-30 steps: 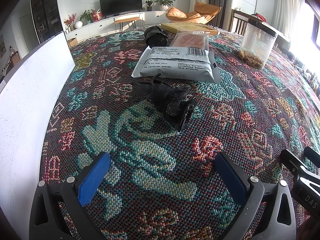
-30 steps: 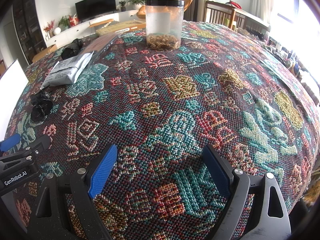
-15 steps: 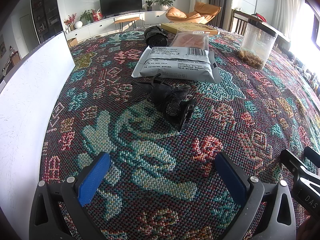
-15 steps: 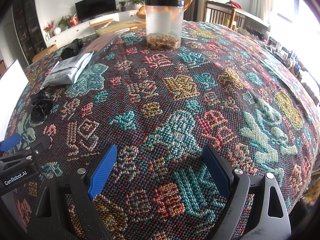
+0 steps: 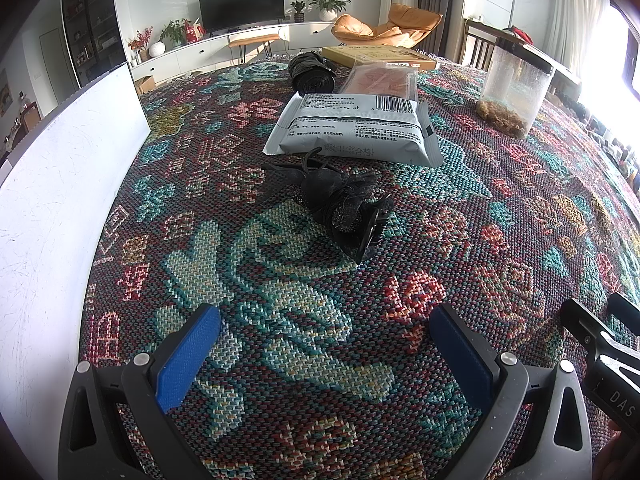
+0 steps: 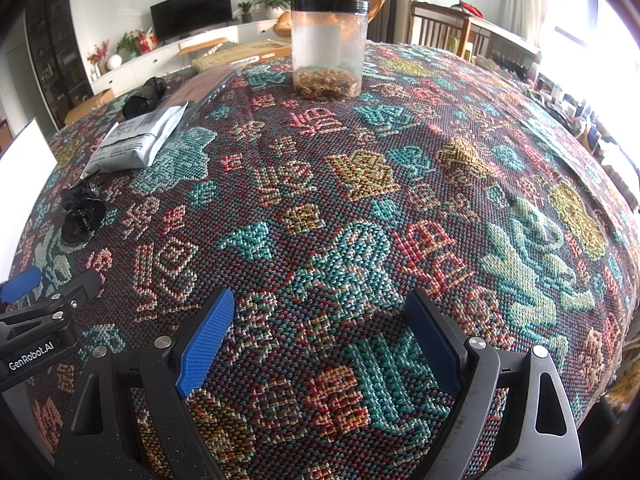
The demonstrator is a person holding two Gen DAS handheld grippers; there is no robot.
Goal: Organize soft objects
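A crumpled black soft bundle [image 5: 340, 204] lies on the patterned tablecloth [image 5: 304, 320], a short way ahead of my left gripper [image 5: 324, 344], which stands open and empty. Behind the bundle lies a grey sealed packet [image 5: 352, 128], then a clear pouch with orange contents [image 5: 382, 78] and a black roll [image 5: 312, 72]. In the right wrist view the bundle [image 6: 82, 212] and the grey packet [image 6: 136, 140] sit far left. My right gripper [image 6: 320, 332] is open over bare cloth, with nothing between its blue pads [image 6: 206, 340].
A clear jar with a black lid [image 6: 328, 48] holding brown stuff stands at the back. A flat yellow box [image 5: 378, 56] lies at the far edge. A white board [image 5: 52, 200] stands along the left side. Chairs and a window lie beyond the right edge.
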